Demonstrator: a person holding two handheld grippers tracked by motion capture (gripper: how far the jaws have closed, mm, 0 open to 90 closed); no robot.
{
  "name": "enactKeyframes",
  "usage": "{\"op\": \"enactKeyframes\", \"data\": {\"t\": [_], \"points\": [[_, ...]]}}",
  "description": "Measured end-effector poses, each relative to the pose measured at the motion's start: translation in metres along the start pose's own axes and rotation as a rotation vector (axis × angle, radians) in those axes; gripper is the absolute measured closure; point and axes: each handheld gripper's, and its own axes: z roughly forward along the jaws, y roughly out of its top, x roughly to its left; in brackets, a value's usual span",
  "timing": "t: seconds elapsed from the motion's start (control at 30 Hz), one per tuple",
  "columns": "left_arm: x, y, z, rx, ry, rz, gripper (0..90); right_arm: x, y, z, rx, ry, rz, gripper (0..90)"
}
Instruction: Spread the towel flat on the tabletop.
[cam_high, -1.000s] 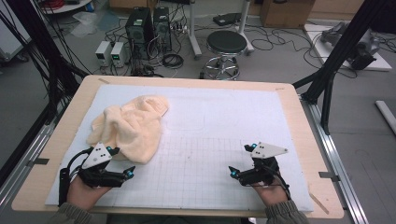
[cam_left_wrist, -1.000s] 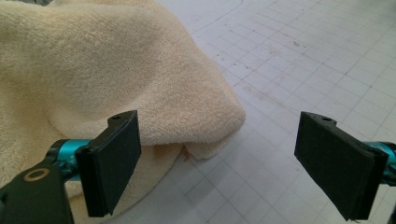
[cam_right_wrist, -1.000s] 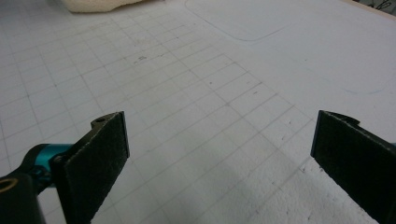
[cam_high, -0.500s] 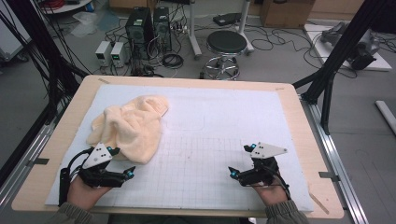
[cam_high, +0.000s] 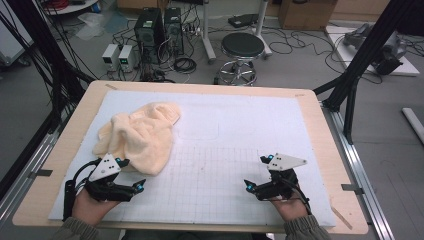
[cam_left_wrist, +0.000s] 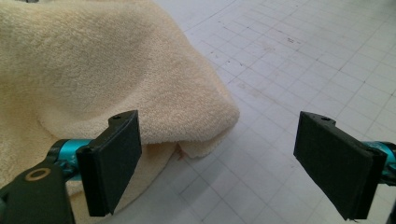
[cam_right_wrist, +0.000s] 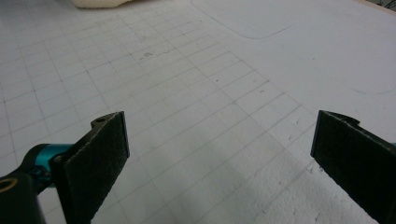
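Item: cream towel (cam_high: 137, 135). Terry cloth, crumpled in a loose heap, not flat. Lies on the white gridded mat (cam_high: 225, 150), on the left half, its long axis running from the near left corner of the heap toward the far right, where a folded lobe points at the middle of the far edge. Near corner of the towel droops onto the grid, as seen in the left gripper view (cam_left_wrist: 205, 126).

Left gripper (cam_high: 135, 188): just near of the towel's nearest corner, jaws set wide apart, nothing between the pads. In its own view (cam_left_wrist: 219, 163) the towel lies ahead and to the left jaw's side, its lower hem just beyond that jaw; whether cloth and jaw touch cannot be told. Judged the closer tool, and the likely one to take the corner.

Right gripper (cam_high: 250, 186): well apart from the towel, to its right and near side, over bare grid. Jaws spread wide, empty (cam_right_wrist: 219, 158). A sliver of towel shows at the far top edge of its view (cam_right_wrist: 100, 3).

Surround: wooden table (cam_high: 325, 130) under the mat; round stool (cam_high: 242, 46) and computer towers (cam_high: 157, 30) on the floor beyond the towel's far side.
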Motion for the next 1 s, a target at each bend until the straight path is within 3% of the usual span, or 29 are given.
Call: {"op": "enactKeyframes", "data": {"t": [0.57, 0.73, 1.0], "points": [[0.002, 0.011, -0.005, -0.028, -0.018, 0.001, 16.6, 0.001, 0.0, 0.0, 0.002, 0.002, -0.009, 3.5], [0.017, 0.029, -0.008, -0.039, -0.004, 0.005, 17.4, 0.001, 0.0, 0.0, 0.002, 0.004, -0.014, 3.5], [0.05, 0.066, 0.006, -0.05, 0.02, -0.017, 17.9, 0.001, 0.0, 0.001, 0.009, 0.014, -0.008, 3.5]]}}
